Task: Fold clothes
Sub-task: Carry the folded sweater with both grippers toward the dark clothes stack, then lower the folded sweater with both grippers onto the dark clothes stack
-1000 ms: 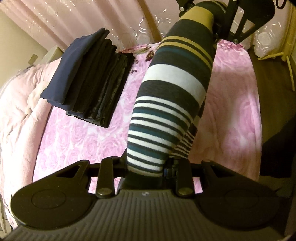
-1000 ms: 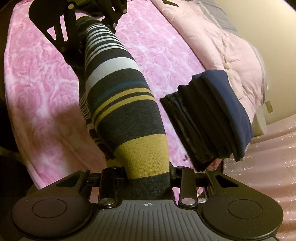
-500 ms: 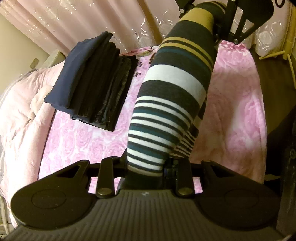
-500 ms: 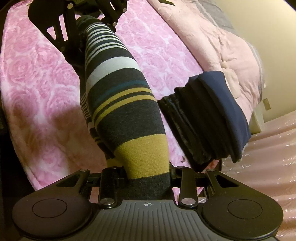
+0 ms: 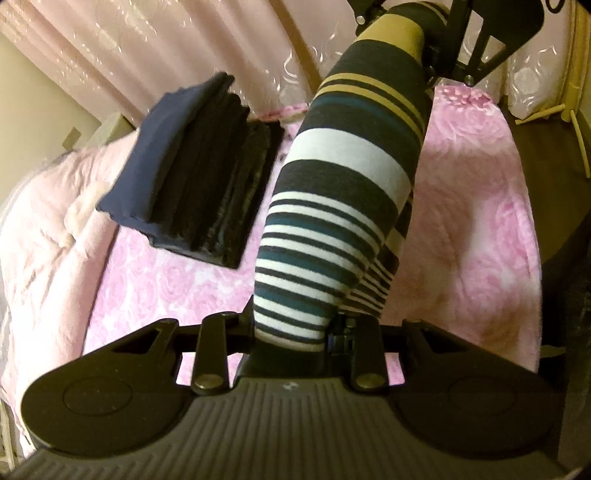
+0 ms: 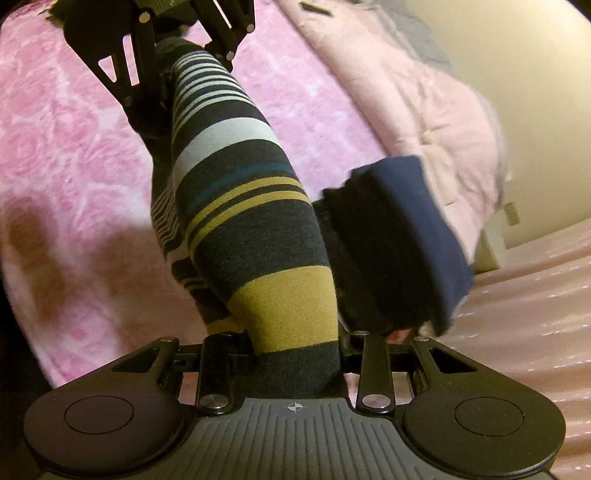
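A folded striped garment, grey with white, teal and mustard bands, is stretched in the air between my two grippers above the pink rose-patterned bedspread. My left gripper is shut on its narrow-striped end. My right gripper is shut on the grey end beside the broad mustard band. Each gripper shows at the far end of the garment in the other's view: the right gripper and the left gripper. A loose layer of the garment hangs below the stretched part.
A stack of folded dark clothes with a navy piece on top lies on the bedspread beside the garment, also in the right wrist view. A pale pink quilt is bunched beyond it. Pink curtains hang behind.
Both grippers have risen with the garment still stretched between them. The bedspread and the dark stack have dropped lower and shifted in both views.
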Demonstrator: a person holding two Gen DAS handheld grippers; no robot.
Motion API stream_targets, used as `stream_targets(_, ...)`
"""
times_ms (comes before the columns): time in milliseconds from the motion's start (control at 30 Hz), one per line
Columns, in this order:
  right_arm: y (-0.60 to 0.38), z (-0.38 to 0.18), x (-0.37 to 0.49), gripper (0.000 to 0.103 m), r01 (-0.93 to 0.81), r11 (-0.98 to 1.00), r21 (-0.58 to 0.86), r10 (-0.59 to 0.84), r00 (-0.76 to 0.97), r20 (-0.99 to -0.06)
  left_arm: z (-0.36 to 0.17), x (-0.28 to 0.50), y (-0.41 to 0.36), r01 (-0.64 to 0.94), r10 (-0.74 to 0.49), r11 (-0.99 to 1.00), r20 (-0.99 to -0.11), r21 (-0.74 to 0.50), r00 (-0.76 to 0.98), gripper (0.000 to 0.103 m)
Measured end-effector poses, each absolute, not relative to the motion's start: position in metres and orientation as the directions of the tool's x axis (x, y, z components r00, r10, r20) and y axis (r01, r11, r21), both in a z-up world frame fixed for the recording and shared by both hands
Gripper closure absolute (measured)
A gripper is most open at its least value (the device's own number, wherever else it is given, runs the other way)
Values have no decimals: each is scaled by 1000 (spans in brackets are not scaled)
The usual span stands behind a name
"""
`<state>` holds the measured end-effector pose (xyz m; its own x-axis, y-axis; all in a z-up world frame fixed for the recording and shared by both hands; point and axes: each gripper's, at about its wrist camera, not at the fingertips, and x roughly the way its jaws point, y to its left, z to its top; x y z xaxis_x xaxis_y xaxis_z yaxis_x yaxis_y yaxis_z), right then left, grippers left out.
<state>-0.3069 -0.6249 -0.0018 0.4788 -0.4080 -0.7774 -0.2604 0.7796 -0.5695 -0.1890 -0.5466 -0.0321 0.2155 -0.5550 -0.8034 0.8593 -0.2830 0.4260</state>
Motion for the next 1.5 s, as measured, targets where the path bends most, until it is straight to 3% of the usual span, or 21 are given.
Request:
stream_targets(400, -750, 130, -256, 69, -59, 641, -766, -565, 639, -522, 98, -136, -643, 713, -761, -207, -569, 669, 313, 75)
stream_targets(600, -860, 135, -197, 69, -81, 614, -785, -520, 707, -480, 132, -92, -730, 661, -775, -106, -478, 743, 413, 75)
stream_targets(800, -946, 114, -141, 69, -117, 591, -798, -453, 771, -449, 110, -47, -817, 650, -690, -34, -488, 759, 534, 74)
stream_targets(933, -969, 93, -127, 69, -81, 557, -827, -425, 827, -368, 98, -29, -848, 582, -661, 34, -418, 812, 623, 74)
stream_targets(1033, -975, 27, -128, 69, -114, 580, -807, -417, 810, -414, 68, -24, -857, 510, -651, 73, -346, 857, 675, 75)
stream_targets(1100, -973, -26, -132, 69, -194, 591, -783, -408, 766, -498, 23, -27, -859, 529, -633, 23, -397, 848, 665, 75)
stream_targets(1167, -967, -71, -141, 69, -281, 604, -746, -395, 707, -587, -40, -33, -861, 584, -579, -95, -522, 806, 627, 74)
stream_targets(1233, -963, -85, -152, 66, -261, 587, -766, -410, 720, -560, -92, -44, -857, 610, -533, -194, -605, 768, 592, 73)
stream_targets(1367, -959, -79, -167, 61, -223, 589, -776, -420, 736, -531, -112, -59, -838, 546, -587, -154, -521, 824, 620, 71)
stream_targets(1500, -953, -80, -162, 61, -226, 585, -779, -434, 723, -537, -103, -57, -824, 561, -597, -127, -514, 818, 615, 68)
